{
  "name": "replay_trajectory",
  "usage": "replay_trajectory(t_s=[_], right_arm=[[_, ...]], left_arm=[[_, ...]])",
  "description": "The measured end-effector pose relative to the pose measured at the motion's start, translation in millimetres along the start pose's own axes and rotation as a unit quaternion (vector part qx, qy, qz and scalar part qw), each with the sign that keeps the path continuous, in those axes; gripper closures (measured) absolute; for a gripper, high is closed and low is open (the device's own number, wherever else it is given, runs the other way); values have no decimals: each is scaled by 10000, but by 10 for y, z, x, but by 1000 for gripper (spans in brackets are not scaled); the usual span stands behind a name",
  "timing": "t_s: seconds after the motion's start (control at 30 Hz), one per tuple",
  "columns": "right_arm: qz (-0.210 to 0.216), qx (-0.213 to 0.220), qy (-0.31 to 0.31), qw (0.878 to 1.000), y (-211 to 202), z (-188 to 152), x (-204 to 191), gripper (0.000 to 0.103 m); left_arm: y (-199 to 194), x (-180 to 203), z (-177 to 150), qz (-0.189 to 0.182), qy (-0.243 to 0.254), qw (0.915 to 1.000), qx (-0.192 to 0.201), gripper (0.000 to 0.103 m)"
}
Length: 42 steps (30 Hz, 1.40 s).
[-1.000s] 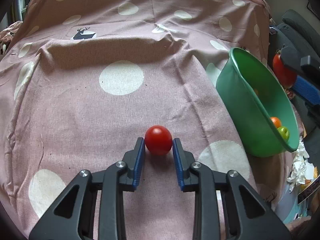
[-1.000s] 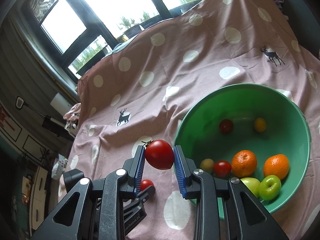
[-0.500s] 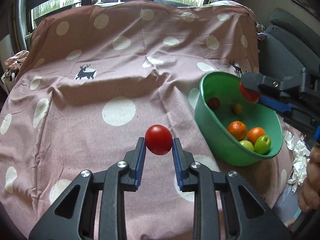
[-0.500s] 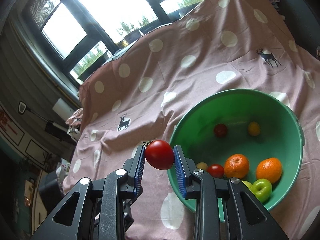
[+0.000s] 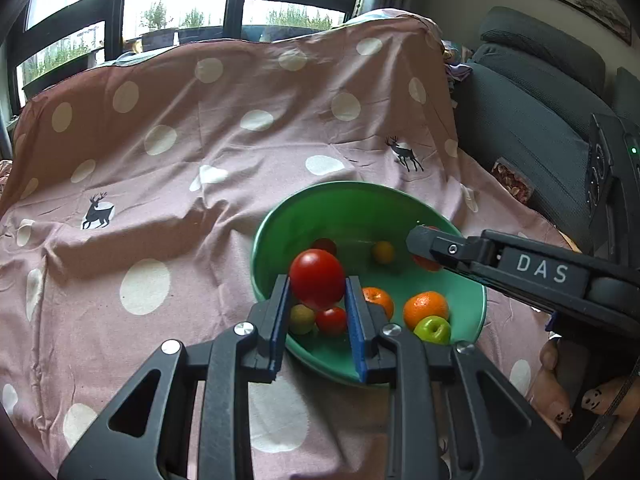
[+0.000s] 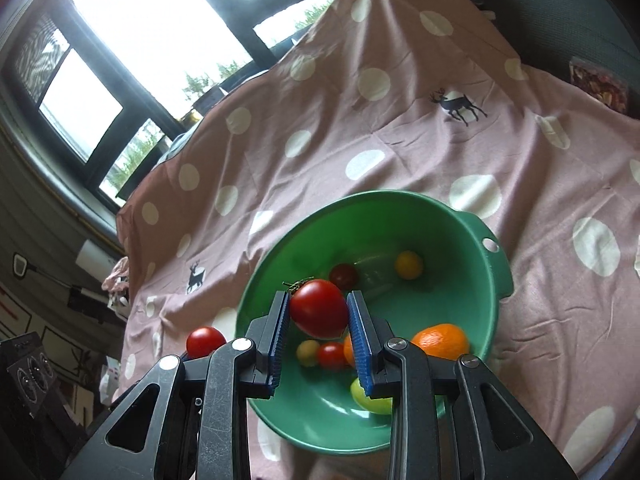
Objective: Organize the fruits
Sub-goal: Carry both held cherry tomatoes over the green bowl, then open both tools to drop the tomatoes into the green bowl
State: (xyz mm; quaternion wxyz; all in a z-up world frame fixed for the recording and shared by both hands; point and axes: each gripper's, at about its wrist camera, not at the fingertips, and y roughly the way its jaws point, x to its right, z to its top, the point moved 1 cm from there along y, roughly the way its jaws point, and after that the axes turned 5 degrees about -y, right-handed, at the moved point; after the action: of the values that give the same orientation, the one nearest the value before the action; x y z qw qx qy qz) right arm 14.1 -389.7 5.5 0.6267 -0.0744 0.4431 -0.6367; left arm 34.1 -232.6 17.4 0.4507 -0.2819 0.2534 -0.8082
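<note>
My left gripper [image 5: 317,296] is shut on a round red tomato [image 5: 317,285] and holds it above the near left rim of the green bowl [image 5: 352,200]. My right gripper [image 6: 319,316] is shut on a larger red tomato with a stem [image 6: 319,314], held over the green bowl [image 6: 460,216]. The bowl holds two oranges [image 5: 426,309], a green apple [image 5: 433,329], small tomatoes and a yellow fruit [image 5: 383,251]. The right gripper [image 5: 420,246] reaches in from the right in the left wrist view. The left gripper's tomato [image 6: 206,342] shows at the lower left in the right wrist view.
A pink cloth with white dots and deer prints [image 5: 160,184] covers the table. A dark grey sofa [image 5: 532,120] stands at the right. Windows [image 5: 180,8] run behind the table.
My left gripper has lifted its tomato off the cloth and carried it right, to the bowl. My right gripper has moved its tomato over the bowl.
</note>
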Motion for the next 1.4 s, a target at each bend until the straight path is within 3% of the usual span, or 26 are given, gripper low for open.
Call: replay_trajectory(t_s=[0.2, 0.43, 0.93, 1.0, 1.1, 1.17, 1.27, 1.4], right_arm=[[-366, -163, 150, 9991, 75, -1, 178, 72], [-601, -278, 115, 9977, 142, -12, 222, 72], [-552, -323, 118, 9979, 186, -25, 238, 72], [-566, -324, 101, 9978, 189, -24, 241, 72], [-572, -307, 131, 9978, 171, -18, 242, 71], [-522, -289, 128, 9981, 161, -15, 245, 65], [-504, -191, 78, 9985, 115, -9, 220, 47], [-504, -50, 127, 9986, 34, 12, 225, 37]], left_arm=[[269, 130, -23, -160, 34, 9995, -287, 76], [502, 165, -78, -88, 117, 9984, -538, 76], [606, 151, -128, 26, 117, 9986, -523, 77], [607, 153, -131, -18, 122, 9986, -511, 73], [589, 182, -148, -221, 161, 9984, -488, 59], [580, 226, -156, -265, 224, 9982, -495, 55], [575, 260, -146, -311, 202, 9977, -562, 54], [464, 249, -93, -400, 86, 9975, -572, 50]])
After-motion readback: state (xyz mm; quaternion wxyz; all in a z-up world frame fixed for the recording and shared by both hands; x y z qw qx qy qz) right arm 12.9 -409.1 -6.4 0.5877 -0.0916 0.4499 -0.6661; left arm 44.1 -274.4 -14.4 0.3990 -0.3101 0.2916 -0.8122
